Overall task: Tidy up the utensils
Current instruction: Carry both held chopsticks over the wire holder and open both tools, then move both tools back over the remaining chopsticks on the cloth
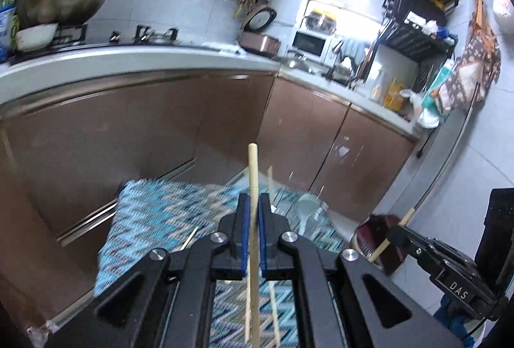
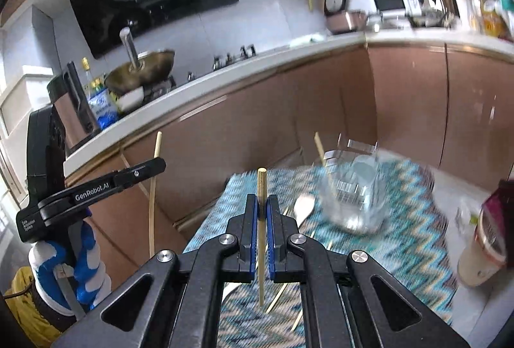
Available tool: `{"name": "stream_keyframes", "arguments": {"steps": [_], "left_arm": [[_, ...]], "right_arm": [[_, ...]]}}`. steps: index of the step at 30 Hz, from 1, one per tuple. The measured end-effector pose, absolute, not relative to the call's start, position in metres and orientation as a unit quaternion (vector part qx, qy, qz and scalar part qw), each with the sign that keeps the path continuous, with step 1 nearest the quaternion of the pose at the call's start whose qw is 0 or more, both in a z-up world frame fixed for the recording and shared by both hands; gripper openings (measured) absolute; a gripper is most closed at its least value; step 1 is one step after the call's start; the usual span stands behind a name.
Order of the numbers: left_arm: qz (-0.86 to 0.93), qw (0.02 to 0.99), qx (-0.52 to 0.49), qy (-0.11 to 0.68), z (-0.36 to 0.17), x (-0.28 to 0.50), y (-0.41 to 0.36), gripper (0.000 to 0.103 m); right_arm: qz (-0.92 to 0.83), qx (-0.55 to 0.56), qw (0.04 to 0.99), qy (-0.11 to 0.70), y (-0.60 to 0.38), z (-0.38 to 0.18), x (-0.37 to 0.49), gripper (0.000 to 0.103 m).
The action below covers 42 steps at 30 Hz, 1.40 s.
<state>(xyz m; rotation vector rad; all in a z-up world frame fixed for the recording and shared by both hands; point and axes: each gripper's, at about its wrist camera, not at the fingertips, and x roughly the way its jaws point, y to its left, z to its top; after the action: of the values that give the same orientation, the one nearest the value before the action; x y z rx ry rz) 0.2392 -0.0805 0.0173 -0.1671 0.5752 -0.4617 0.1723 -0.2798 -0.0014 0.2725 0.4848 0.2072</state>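
In the left wrist view my left gripper (image 1: 253,203) is shut on a pale wooden chopstick (image 1: 252,168) that sticks up past its fingertips. My right gripper (image 2: 261,203) is shut on another wooden chopstick (image 2: 261,184), also upright. Both hang above a table covered by a blue zigzag cloth (image 2: 401,239). A clear glass holder (image 2: 353,197) stands on the cloth with a chopstick (image 2: 319,145) and a white spoon inside. A white spoon (image 2: 303,205) and loose chopsticks (image 2: 279,293) lie on the cloth. Each view shows the other gripper: the right (image 1: 393,234), the left (image 2: 160,163).
A brown and red cup (image 2: 482,245) stands on the table's right side. Behind the table run brown kitchen cabinets (image 1: 160,129) under a white counter with a wok (image 1: 61,4) on the stove. A dish rack (image 1: 417,27) stands at the far right of the counter.
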Motion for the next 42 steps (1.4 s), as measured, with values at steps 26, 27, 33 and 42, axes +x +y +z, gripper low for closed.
{"name": "stream_keyframes", "arguments": {"steps": [26, 27, 33, 42], "left_arm": [[-0.187, 0.959, -0.156, 0.141, -0.074, 0.403, -0.226, 0.005], [-0.183, 0.96, -0.152, 0.144, -0.08, 0.403, -0.226, 0.006], [-0.187, 0.958, -0.152, 0.154, -0.075, 0.387, -0.211, 0.028], [-0.17, 0.965, -0.153, 0.127, -0.011, 0.322, -0.152, 0.04]], "right_arm": [[0.053, 0.055, 0.977, 0.197, -0.35, -0.055, 0.351, 0.005], [0.052, 0.056, 0.977, 0.201, -0.351, -0.059, 0.353, 0.005], [0.046, 0.056, 0.976, 0.204, -0.348, -0.061, 0.345, 0.037], [0.027, 0.054, 0.985, 0.16, -0.333, -0.016, 0.286, 0.076]]}}
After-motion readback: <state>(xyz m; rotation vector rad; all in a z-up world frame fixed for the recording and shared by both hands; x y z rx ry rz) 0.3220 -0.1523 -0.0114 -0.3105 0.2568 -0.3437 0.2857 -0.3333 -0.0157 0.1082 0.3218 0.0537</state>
